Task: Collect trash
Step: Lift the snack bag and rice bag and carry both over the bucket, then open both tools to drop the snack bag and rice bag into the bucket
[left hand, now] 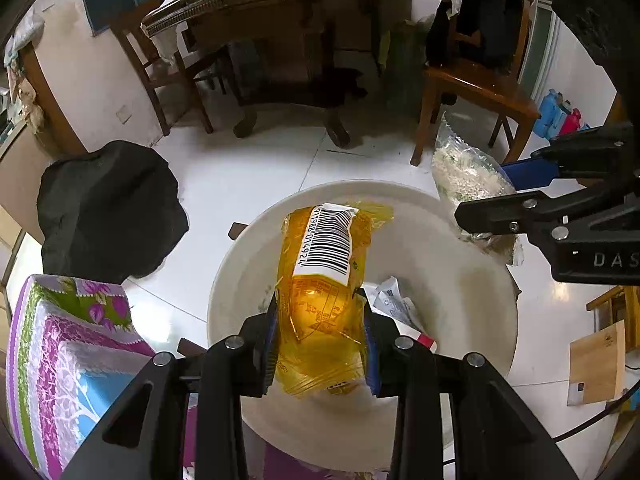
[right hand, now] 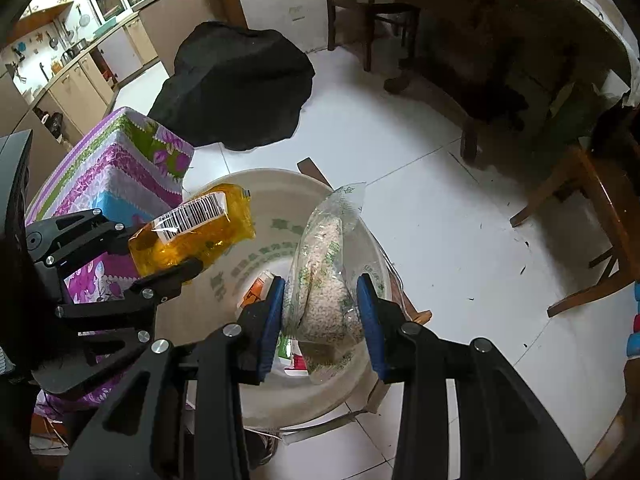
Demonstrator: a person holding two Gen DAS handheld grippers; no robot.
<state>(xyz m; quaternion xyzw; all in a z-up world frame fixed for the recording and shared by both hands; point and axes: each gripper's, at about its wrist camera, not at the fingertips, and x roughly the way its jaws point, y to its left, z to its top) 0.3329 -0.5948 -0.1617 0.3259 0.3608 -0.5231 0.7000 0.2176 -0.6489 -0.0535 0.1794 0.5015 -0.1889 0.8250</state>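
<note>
A crumpled yellow wrapper (left hand: 324,300) with a barcode label hangs over a white basin (left hand: 460,308), and my left gripper (left hand: 320,316) is shut on it. In the right wrist view the same yellow wrapper (right hand: 192,236) shows at the left, over the white basin (right hand: 276,200). My right gripper (right hand: 320,312) is shut on a clear bag of white grains (right hand: 324,280), also above the basin. From the left wrist view that clear bag (left hand: 464,176) and the right gripper (left hand: 504,196) sit at the right. Paper scraps (left hand: 396,304) lie in the basin bottom.
A black bag (left hand: 108,212) lies on the white tiled floor to the left. A purple floral-covered box (left hand: 68,356) stands beside the basin. Behind are a wooden table (left hand: 280,4) and chairs (left hand: 476,88). A cardboard piece (left hand: 596,364) lies at the right.
</note>
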